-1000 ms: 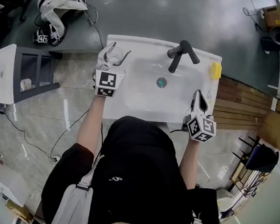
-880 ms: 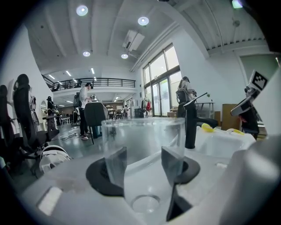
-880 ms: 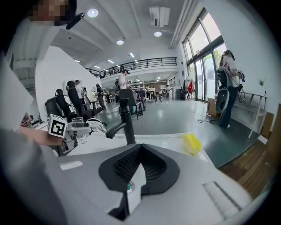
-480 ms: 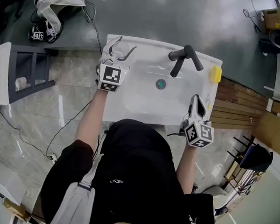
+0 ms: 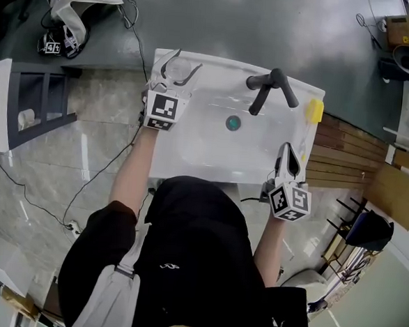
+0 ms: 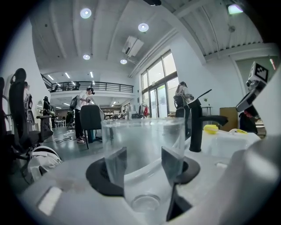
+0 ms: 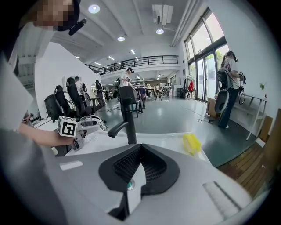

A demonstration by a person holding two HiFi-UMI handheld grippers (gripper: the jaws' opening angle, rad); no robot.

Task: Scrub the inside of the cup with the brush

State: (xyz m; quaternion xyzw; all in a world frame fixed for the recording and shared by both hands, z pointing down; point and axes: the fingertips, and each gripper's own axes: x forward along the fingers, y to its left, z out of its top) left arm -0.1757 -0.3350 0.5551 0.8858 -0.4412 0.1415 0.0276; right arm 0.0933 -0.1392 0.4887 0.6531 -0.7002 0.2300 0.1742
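Head view: white sink (image 5: 205, 151), black faucet (image 5: 269, 83) at its back edge. The left gripper (image 5: 179, 64) reaches over the sink's back-left corner, its 2 jaws flanking the clear cup (image 5: 181, 72), which stands upright on the rim there. The right gripper (image 5: 286, 150) hangs over the sink's front-right edge, jaws pressed together, nothing in them. A yellow item, likely the brush (image 5: 314, 106), lies on the right rim beyond it, its long axis running roughly away from the person. Left gripper view: the cup (image 6: 142, 149) fills the gap, mouth up, with a dark pad against each wall, so I read this as a wide pinch on the cup. The faucet and brush sit far off to the right. Right gripper view: the jaws meet with no gap and hold nothing. The brush (image 7: 191, 143) is ahead and to the right, well apart from the tips, with the faucet to the left of centre. Judgement: the scrub is not started. The right gripper is much the nearer to the brush. It would need to spread its jaws, swing forward and right, and close across the brush's short side.
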